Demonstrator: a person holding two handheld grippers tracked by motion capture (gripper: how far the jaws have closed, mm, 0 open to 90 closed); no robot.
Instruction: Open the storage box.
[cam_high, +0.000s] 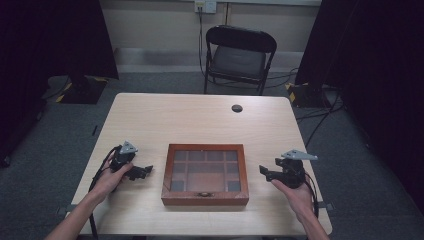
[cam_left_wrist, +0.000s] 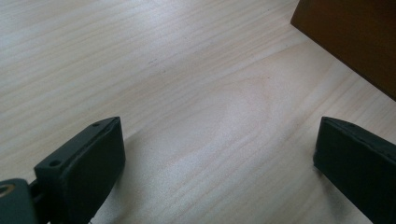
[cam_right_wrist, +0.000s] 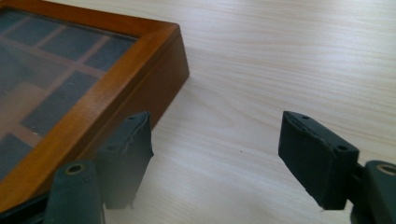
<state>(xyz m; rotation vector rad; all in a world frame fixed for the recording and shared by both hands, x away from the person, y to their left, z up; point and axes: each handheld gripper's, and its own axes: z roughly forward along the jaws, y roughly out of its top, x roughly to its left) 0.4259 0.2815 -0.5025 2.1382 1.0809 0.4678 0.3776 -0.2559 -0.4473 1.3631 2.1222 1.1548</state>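
A brown wooden box (cam_high: 205, 174) with a glass lid over a grid of compartments lies shut at the table's front middle, a small metal clasp on its front side. My left gripper (cam_high: 143, 171) rests on the table just left of the box, open and empty; its own view has the box's side (cam_left_wrist: 359, 42) at the upper right and bare wood between the jaws (cam_left_wrist: 219, 158). My right gripper (cam_high: 265, 172) sits just right of the box, open and empty. In the right gripper view, the box's corner (cam_right_wrist: 154, 70) lies beside the left fingertip (cam_right_wrist: 128, 154).
The light wooden table (cam_high: 200, 120) has a round cable hole (cam_high: 237, 108) near its far edge. A black folding chair (cam_high: 239, 56) stands beyond the table. Dark curtains hang at both sides, and cables run across the grey floor at the right.
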